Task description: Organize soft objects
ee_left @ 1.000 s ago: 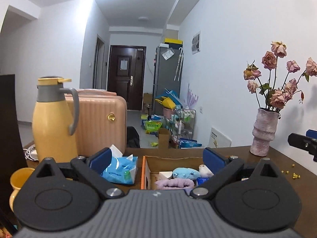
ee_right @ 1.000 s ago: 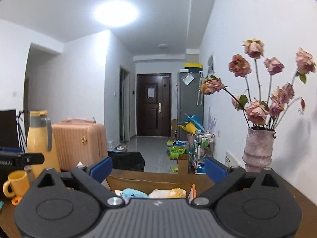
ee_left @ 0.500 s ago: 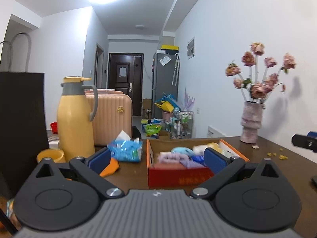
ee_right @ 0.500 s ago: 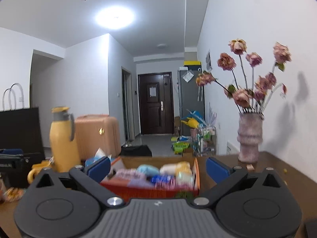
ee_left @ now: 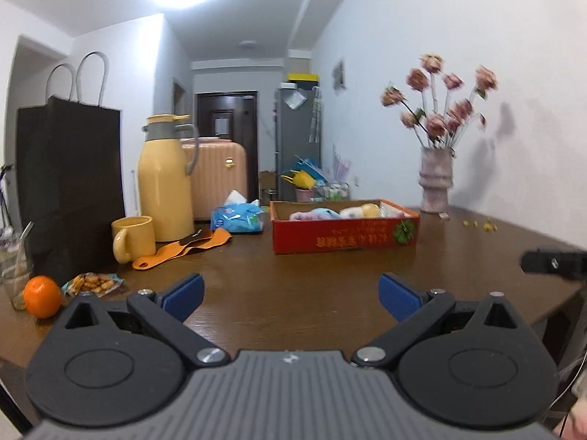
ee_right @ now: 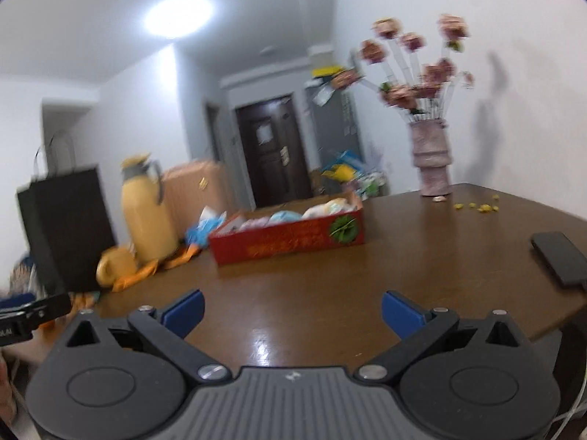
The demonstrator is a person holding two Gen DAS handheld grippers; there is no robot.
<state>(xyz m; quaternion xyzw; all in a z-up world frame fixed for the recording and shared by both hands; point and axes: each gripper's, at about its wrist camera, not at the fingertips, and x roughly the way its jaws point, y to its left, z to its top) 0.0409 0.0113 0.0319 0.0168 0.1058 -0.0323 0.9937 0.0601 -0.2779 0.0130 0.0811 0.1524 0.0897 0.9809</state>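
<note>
You have pulled both grippers back: the red cardboard box (ee_left: 345, 230) of soft toys (ee_left: 318, 214), earlier underneath, sits mid-frame. Left gripper (ee_left: 290, 295) and right gripper (ee_right: 291, 310) gape empty; sorting probably finished, though blur obscures detail.

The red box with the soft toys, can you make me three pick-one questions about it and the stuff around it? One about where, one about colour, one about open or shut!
1. Where is the red box?
A. on the brown table
B. on the floor
C. inside the black bag

2. What colour is the mug?
A. green
B. yellow
C. white

3. How is the left hand-held gripper?
A. shut on a toy
B. shut on nothing
C. open

Answers:
1. A, the box sits on the wood tabletop.
2. B, it matches the yellow flask behind it.
3. C, its blue fingers stand far apart with only table between them.
</note>
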